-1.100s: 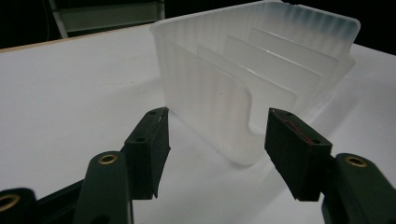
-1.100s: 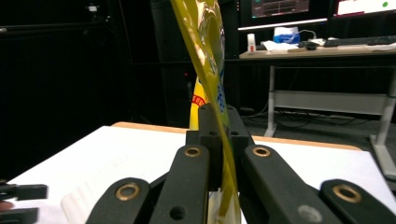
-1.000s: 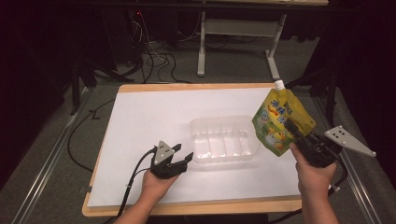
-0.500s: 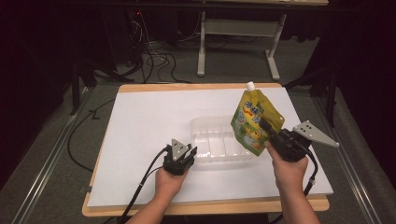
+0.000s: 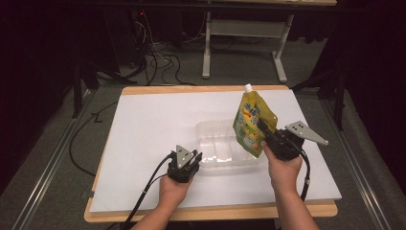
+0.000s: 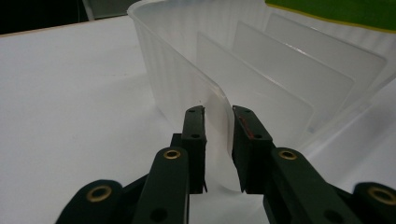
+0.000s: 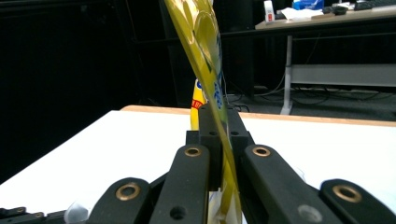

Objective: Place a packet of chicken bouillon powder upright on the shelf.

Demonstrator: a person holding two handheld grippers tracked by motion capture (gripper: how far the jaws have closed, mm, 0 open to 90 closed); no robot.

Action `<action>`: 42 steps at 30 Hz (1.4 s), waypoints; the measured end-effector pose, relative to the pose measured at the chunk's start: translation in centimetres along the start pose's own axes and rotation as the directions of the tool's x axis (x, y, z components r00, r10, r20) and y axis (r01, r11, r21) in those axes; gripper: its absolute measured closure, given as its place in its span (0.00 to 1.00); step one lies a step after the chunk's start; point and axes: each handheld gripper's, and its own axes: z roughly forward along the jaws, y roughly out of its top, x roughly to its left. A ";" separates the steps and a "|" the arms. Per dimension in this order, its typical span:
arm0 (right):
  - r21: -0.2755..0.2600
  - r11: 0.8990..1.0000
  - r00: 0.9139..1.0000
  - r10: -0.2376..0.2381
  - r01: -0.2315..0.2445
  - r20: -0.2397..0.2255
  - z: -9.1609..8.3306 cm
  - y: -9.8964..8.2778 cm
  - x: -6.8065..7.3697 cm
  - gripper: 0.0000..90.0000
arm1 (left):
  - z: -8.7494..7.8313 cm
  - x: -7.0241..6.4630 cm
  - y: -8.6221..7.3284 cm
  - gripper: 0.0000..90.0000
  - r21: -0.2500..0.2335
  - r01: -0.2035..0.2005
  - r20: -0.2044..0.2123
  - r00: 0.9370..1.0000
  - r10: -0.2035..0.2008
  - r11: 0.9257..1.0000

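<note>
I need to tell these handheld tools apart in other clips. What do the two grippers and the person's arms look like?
Both the left gripper and the right gripper are black, each with two flat black jaws on link arms with brass-coloured rivets. Each carries a grey three-cornered plate with small holes on top and trails a black cable. The forearms are bare, with no sleeves showing.

The high view looks forward and down over the white table (image 5: 143, 143) from the person's side, while each gripper view peers close along its own jaws, the left sharing the clear tray (image 6: 261, 70) (image 5: 218, 143) with it.
</note>
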 end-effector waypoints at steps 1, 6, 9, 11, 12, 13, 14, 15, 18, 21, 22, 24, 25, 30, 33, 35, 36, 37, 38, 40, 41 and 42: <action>0.001 1.000 1.000 0.003 -0.003 0.001 0.1 -0.1 0.0 1.00 | 0.0 0.1 0.0 0.85 0.002 -0.001 0.003 1.000 0.001 1.000; 0.010 1.000 1.000 0.012 -0.012 0.003 0.6 0.0 0.3 1.00 | -0.1 0.3 0.2 0.85 0.018 0.003 0.005 1.000 -0.003 1.000; 0.012 1.000 1.000 0.004 -0.004 0.009 1.0 0.1 0.7 1.00 | -0.1 0.5 0.3 0.85 0.029 0.008 0.011 1.000 -0.008 1.000; 0.014 1.000 1.000 0.008 -0.008 0.011 1.3 0.1 0.8 1.00 | -0.4 0.6 0.5 0.75 0.045 0.022 0.040 0.999 -0.024 0.999; 0.013 1.000 1.000 0.013 -0.013 0.013 1.4 0.1 0.8 1.00 | -0.8 0.8 0.6 0.69 0.041 0.017 0.054 0.998 -0.019 0.999; 0.013 1.000 1.000 0.021 -0.021 0.015 1.5 0.1 0.8 1.00 | -1.3 0.9 0.6 0.65 0.032 0.010 0.063 0.998 -0.012 0.999; 0.012 1.000 1.000 0.020 -0.020 0.017 1.6 0.1 0.8 1.00 | -1.7 1.1 0.7 0.61 0.027 0.000 0.072 0.997 -0.002 1.000; 0.014 1.000 1.000 0.016 -0.016 0.019 1.7 0.1 0.9 1.00 | -2.1 1.3 0.6 0.58 0.022 -0.011 0.077 0.997 0.009 1.000; 0.017 1.000 0.999 0.016 -0.017 0.028 2.0 -0.1 1.0 1.00 | -3.1 2.1 -0.3 0.53 -0.031 0.000 0.113 0.994 0.004 1.000; 0.019 1.000 0.999 0.021 -0.021 0.038 2.2 -0.4 1.0 1.00 | -3.4 2.6 -0.8 0.50 -0.016 -0.039 0.121 0.992 0.041 0.999; 0.022 1.000 0.999 0.021 -0.022 0.044 2.3 -0.5 1.0 1.00 | -3.5 2.8 -0.7 0.50 -0.017 -0.048 0.106 0.993 0.049 0.999; 0.025 0.999 0.998 0.032 -0.034 0.052 2.4 -0.5 1.0 1.00 | -3.8 3.2 -0.6 0.50 -0.037 -0.008 0.111 0.994 0.012 0.999; 0.026 0.999 0.998 0.033 -0.034 0.056 2.5 -0.5 1.0 1.00 | -3.8 3.3 -0.5 0.50 -0.036 -0.007 0.113 0.994 0.011 0.999; 0.032 0.999 0.998 0.032 -0.034 0.060 2.9 -0.6 1.3 1.00 | -3.7 3.0 -0.4 0.50 -0.042 -0.016 0.116 0.993 0.021 0.999; 0.031 0.999 0.997 0.035 -0.037 0.070 2.9 -0.6 1.3 1.00 | -3.4 2.6 -0.4 0.51 -0.040 -0.025 0.116 0.993 0.029 0.999; 0.032 0.998 0.996 0.042 -0.044 0.074 2.9 -0.5 1.2 1.00 | -3.2 2.4 -0.4 0.50 -0.035 -0.039 0.118 0.992 0.043 0.999; 0.033 0.998 0.996 0.050 -0.053 0.073 3.0 -0.5 1.2 1.00 | -3.0 2.3 -0.3 0.50 -0.035 -0.040 0.118 0.992 0.044 0.999; 0.033 0.998 0.996 0.053 -0.056 0.070 3.0 -0.5 1.2 1.00 | -2.8 2.2 -0.3 0.50 -0.039 -0.035 0.121 0.992 0.040 0.999; 0.033 0.998 0.996 0.056 -0.058 0.069 3.1 -0.5 1.2 1.00 | -2.6 2.2 -0.2 0.50 -0.042 -0.027 0.125 0.992 0.032 0.999; 0.027 0.997 0.996 0.064 -0.066 0.069 3.1 -0.4 1.4 1.00 | -2.0 2.1 0.1 0.51 -0.043 -0.024 0.119 0.992 0.029 0.999; 0.026 0.998 0.995 0.063 -0.065 0.071 3.1 -0.3 1.5 1.00 | -1.7 2.0 0.2 0.51 -0.048 -0.025 0.114 0.993 0.030 0.999; 0.025 0.997 0.995 0.067 -0.069 0.074 3.2 -0.2 1.5 1.00 | -1.3 1.9 0.3 0.51 -0.051 -0.027 0.104 0.994 0.032 0.998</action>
